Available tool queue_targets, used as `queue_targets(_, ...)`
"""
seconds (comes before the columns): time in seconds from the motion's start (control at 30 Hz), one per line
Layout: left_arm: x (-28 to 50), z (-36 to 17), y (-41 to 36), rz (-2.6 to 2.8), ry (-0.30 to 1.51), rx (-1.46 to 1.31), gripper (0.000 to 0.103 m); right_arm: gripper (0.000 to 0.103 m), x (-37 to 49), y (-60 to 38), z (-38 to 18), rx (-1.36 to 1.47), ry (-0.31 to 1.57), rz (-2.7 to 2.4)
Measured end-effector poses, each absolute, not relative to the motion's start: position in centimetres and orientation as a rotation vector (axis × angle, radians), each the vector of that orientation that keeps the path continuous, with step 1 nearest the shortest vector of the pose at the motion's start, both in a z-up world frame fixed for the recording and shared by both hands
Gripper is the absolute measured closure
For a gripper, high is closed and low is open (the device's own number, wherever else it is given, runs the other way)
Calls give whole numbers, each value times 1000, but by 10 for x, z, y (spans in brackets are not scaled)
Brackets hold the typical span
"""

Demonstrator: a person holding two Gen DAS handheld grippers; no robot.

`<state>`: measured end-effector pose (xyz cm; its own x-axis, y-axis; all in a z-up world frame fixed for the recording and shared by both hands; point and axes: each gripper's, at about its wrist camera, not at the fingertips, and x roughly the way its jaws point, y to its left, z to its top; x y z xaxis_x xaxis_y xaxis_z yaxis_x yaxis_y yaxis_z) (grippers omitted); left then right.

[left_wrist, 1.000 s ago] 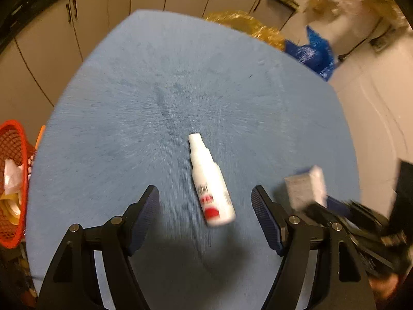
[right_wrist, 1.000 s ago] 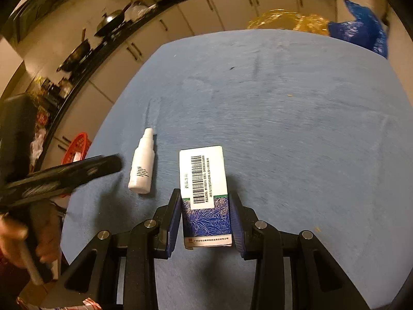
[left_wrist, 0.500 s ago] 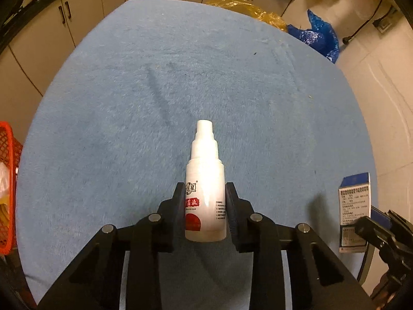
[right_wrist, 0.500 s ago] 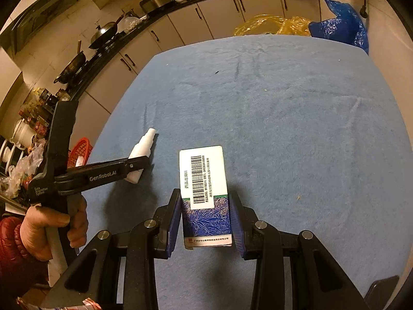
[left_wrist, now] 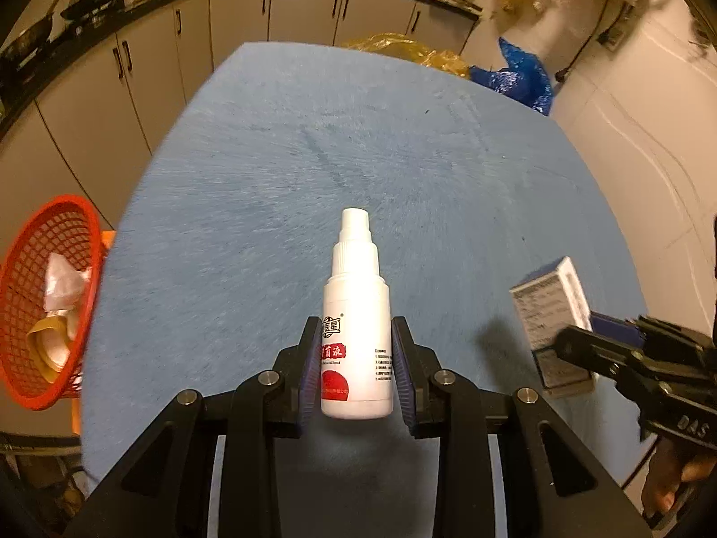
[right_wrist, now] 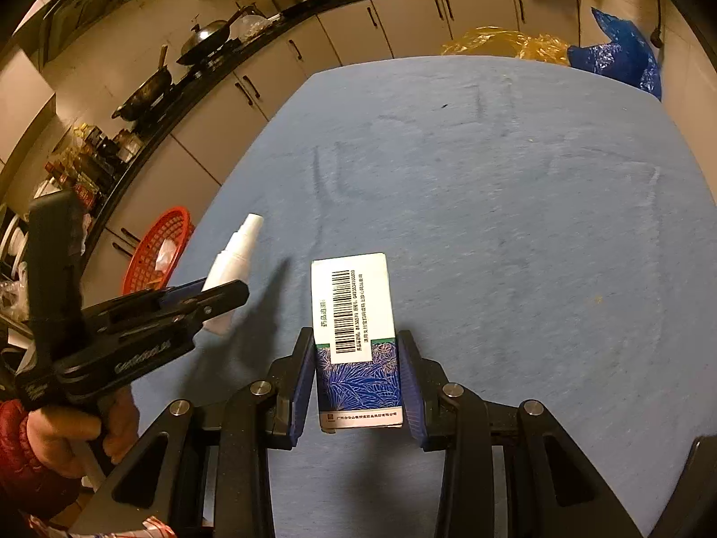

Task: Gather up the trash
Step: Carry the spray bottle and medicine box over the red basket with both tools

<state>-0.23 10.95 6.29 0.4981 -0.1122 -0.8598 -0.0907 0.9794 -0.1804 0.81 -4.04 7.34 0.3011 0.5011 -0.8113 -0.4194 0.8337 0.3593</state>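
Observation:
My left gripper [left_wrist: 356, 349] is shut on a white spray bottle [left_wrist: 356, 314] with a red label, held above the blue table [left_wrist: 403, 179]; its nozzle points away from me. In the right wrist view the same bottle [right_wrist: 233, 255] shows at the left, clamped by the left gripper [right_wrist: 210, 300]. My right gripper [right_wrist: 356, 367] is shut on a blue and white carton [right_wrist: 354, 327] with a barcode on top. The carton [left_wrist: 551, 309] also appears at the right of the left wrist view. A red mesh basket [left_wrist: 27, 358] with crumpled trash inside stands off the table's left edge.
Kitchen cabinets [left_wrist: 224, 45] and a counter with pans run along the far side. Yellow [left_wrist: 403, 51] and blue [left_wrist: 520, 76] plastic bags lie on the floor beyond the table. A hand in a red sleeve [right_wrist: 27, 448] holds the left gripper's handle.
The left gripper closed on the spray bottle and lifted it off the table, drawing back toward the basket side. The right gripper, still clamping the carton, also drew back.

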Motion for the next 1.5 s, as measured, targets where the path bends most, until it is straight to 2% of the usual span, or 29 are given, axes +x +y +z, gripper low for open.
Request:
queue_targets(0.67, -84, 114, 211, 18, 893, -252, 74, 65, -54, 61, 110, 3, 1061, 637)
queue_targets(1.5, -143, 131, 317, 129, 829, -278, 74, 65, -77, 172, 122, -33, 1038, 737)
